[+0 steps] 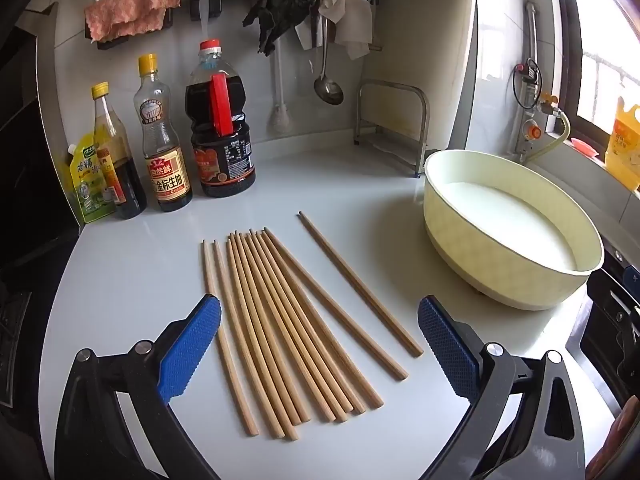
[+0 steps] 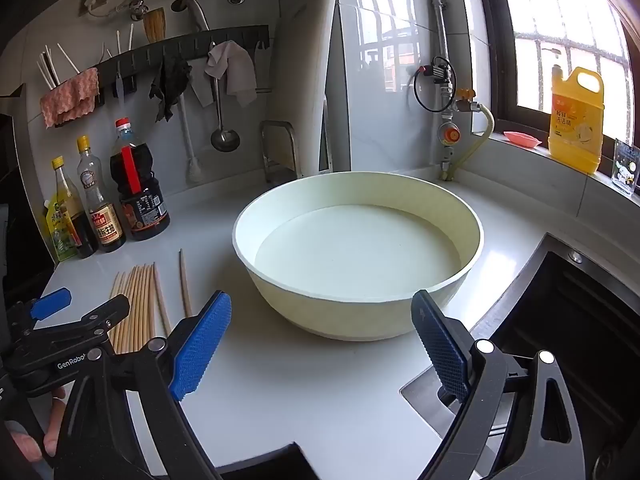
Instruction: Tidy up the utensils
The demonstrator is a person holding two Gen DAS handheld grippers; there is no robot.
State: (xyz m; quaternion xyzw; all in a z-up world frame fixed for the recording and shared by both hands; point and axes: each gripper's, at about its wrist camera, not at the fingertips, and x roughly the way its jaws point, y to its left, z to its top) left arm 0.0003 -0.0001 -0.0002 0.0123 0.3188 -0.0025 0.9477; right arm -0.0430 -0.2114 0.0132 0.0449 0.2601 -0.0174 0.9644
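Several wooden chopsticks lie side by side on the white counter, one stick set apart to the right. My left gripper hovers over their near ends, jaws wide open with nothing between the blue pads. A pale round basin stands to the right. In the right wrist view my right gripper is open and empty in front of the basin. The chopsticks lie at the left, with the left gripper above them.
Sauce bottles line the back left wall under a rack with cloths, a ladle and a metal stand. A dark sink opens at the right. A yellow detergent jug sits on the windowsill.
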